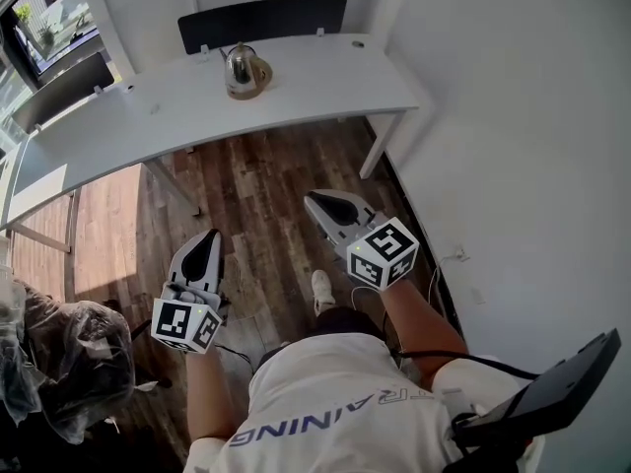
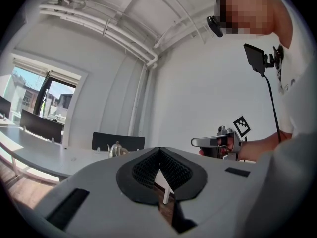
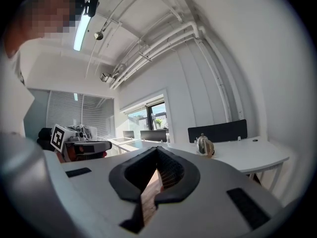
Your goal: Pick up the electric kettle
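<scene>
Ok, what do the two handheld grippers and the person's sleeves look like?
Left gripper and right gripper match: light grey wedge-shaped shells, black-padded fingers that taper to a point, and a white cube with black square markers at the rear of each. The person wears a white short-sleeved T-shirt with grey lettering.

White curved desk (image 1: 325, 82) stood at far side of room on white legs (image 1: 379, 146). Dark panel (image 1: 261, 20) rose behind its back edge. Second pale desk (image 1: 30, 180) adjoined at left, near window (image 1: 49, 13). Floor (image 1: 256, 195) was dark wood planks, with sunlit patch at left. Plain white wall (image 1: 523, 116) ran along right side. White pipes (image 2: 99, 26) crossed ceiling. Tube lamp (image 3: 81, 31) glowed overhead. Slatted blinds (image 3: 69, 115) hung left of window. Plastic-wrapped object (image 1: 59, 353) sat on floor at lower left.
</scene>
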Tool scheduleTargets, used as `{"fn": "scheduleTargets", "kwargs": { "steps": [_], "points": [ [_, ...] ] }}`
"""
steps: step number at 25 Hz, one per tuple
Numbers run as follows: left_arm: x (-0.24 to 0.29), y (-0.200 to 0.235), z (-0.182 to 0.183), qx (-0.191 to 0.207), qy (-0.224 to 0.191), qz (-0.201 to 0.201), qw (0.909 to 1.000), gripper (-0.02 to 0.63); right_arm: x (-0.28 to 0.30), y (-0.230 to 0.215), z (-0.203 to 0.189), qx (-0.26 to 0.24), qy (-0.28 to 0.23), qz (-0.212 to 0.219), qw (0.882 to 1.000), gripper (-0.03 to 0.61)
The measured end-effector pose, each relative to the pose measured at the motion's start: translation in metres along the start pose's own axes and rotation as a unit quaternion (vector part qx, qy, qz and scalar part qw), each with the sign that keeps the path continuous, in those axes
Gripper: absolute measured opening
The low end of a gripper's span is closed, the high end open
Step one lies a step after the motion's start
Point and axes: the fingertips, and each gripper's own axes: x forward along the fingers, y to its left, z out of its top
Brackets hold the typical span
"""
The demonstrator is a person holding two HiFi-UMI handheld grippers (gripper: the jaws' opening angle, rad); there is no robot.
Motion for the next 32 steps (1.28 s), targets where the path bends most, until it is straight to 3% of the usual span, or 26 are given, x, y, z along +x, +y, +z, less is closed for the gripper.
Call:
{"fn": "scheduleTargets", "kwargs": {
  "steps": [11,18,32],
  "points": [
    [0.141,0.017,0.006,0.004,0.016,0.024,0.9996,0.012,0.055,-0.138,0.022,0.014,-0.005,0.032,0.999,0.005],
    [0.226,0.012,0.004,0.003,0.019,0.036,0.9992,0.012,0.062,-0.226,0.023,0.032,0.000,0.039,0.999,0.005],
    [0.293,0.022,0.007,0.016,0.020,0.017,0.9995,0.012,0.080,-0.286,0.026,0.038,-0.004,0.025,0.999,0.005]
  ]
}}
